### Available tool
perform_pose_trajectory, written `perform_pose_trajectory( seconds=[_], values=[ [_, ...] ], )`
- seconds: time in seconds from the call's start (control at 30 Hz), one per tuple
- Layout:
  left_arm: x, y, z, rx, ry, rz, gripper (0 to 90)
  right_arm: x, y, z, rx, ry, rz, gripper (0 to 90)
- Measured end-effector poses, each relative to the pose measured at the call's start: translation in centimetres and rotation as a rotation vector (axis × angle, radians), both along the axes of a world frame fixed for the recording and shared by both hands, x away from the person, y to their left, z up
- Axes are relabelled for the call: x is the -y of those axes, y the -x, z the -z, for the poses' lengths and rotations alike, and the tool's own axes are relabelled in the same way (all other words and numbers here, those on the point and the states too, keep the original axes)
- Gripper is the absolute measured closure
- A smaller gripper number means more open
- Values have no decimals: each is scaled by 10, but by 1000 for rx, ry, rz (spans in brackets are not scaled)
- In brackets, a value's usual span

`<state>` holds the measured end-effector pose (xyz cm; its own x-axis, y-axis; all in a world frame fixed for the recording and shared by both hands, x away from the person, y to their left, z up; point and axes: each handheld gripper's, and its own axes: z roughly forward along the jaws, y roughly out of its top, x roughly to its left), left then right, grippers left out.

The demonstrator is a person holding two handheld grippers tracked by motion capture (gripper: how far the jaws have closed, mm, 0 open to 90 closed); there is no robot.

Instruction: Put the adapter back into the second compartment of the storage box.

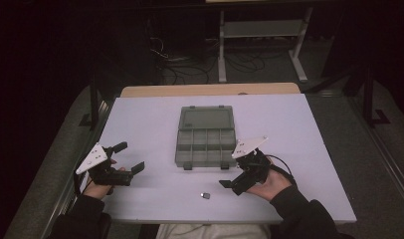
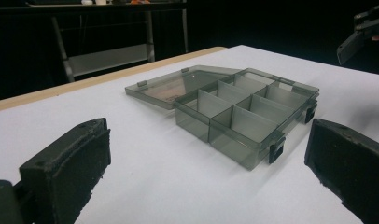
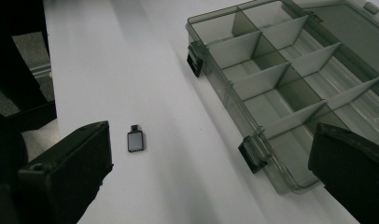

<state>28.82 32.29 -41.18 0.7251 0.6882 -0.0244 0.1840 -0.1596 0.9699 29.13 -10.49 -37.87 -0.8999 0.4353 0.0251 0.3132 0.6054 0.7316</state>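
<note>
A smoky clear compartment box (image 1: 205, 163) lies open mid-table, its lid folded flat behind it and its cells empty. A small dark flat piece (image 1: 205, 195) rests on the white table near the front edge. My left gripper (image 1: 129, 157) is held open at the left, level with the box's front, with the box (image 2: 229, 149) ahead beyond its jaws. My right gripper (image 1: 232, 167) hovers open at the box's front right corner. In the right gripper view the small piece (image 3: 135, 139) lies by one jaw and the box (image 3: 223, 88) reaches the other. Nothing is held.
The white table (image 1: 289, 149) has bare surface around the box. A wooden strip (image 1: 210, 90) runs along its far edge. Beyond, on the dark floor, are cables and a white metal frame (image 1: 262, 30). The right gripper (image 2: 365, 28) shows far off in the left gripper view.
</note>
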Motion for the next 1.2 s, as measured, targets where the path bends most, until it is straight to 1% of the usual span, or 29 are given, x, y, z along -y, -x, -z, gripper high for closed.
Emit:
perform_pose_trajectory(
  seconds=[0.83,0.93,1.0,1.2],
  values=[
    [0,0,0,1,-1,3,0,-30,4,8,-34,45,-98,0],
    [0,0,0,1,-1,3,0,-32,4,9,-38,50,-100,0],
    [0,0,0,1,0,3,0,-36,5,12,-51,62,-114,0],
    [0,0,0,1,1,5,0,-43,5,17,-63,80,-133,0]
  ],
)
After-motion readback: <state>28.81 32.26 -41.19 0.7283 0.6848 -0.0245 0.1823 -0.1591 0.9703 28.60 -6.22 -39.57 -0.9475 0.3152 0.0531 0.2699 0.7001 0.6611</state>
